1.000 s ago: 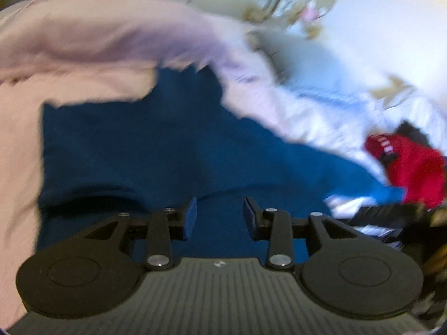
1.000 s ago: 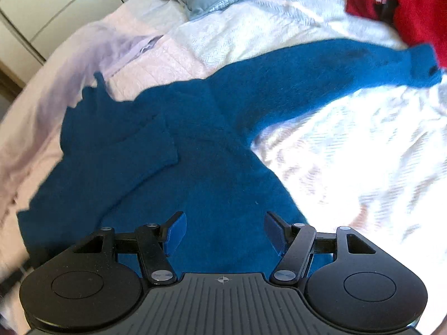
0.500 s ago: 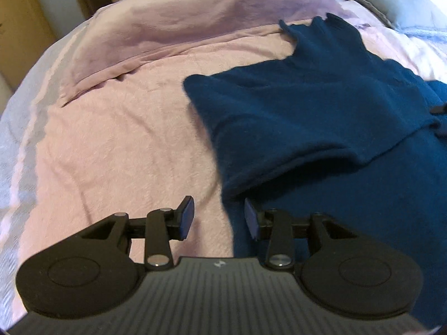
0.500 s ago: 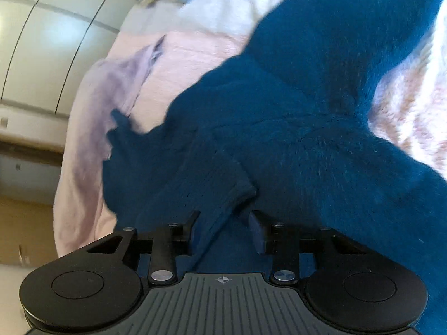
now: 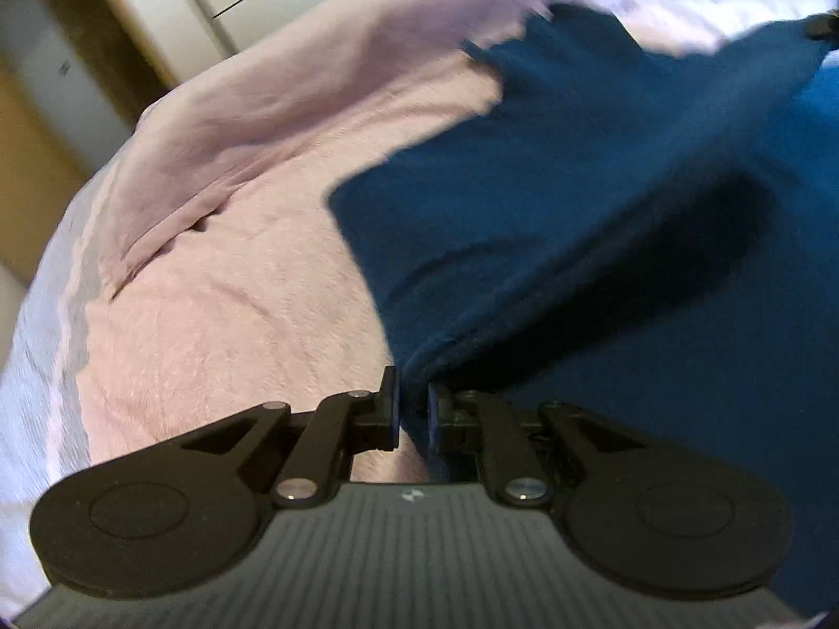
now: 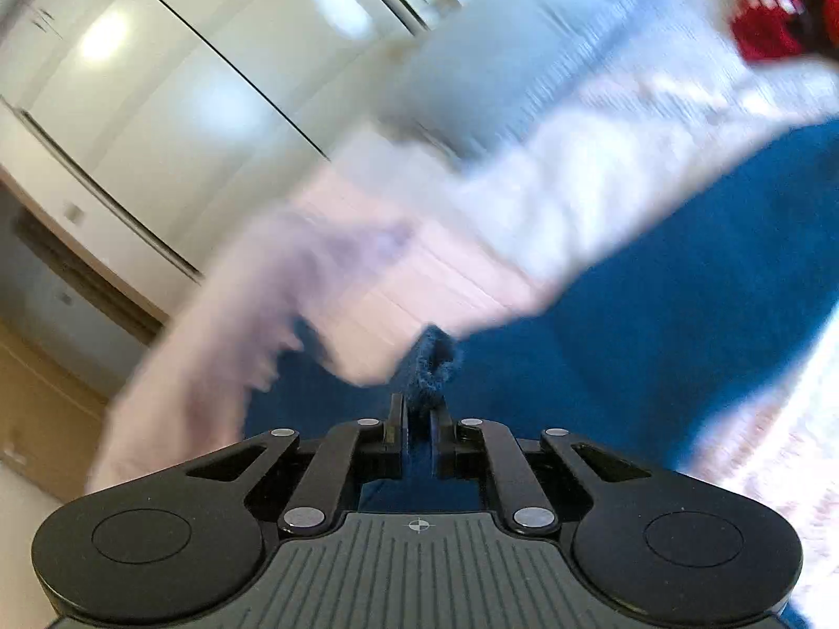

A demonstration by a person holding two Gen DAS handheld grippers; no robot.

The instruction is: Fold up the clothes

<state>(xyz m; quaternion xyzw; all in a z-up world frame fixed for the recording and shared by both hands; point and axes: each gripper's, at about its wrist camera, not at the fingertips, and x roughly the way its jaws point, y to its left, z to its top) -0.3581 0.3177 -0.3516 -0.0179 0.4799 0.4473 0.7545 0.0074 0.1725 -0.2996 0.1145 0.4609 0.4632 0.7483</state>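
Through my left wrist camera, the left gripper [image 5: 412,409] has its fingers pinched on a folded edge of the blue sweater [image 5: 603,220], right where the knit meets the pink blanket [image 5: 236,325]. The sweater spreads over the right side of the bed, the blanket running to the bed's left edge.

On my right wrist camera, heavily blurred, the right gripper [image 6: 418,432] is clamped on a fuzzy tuft of the same sweater [image 6: 655,314]. A red garment [image 6: 776,10] lies at the bed's far right corner.
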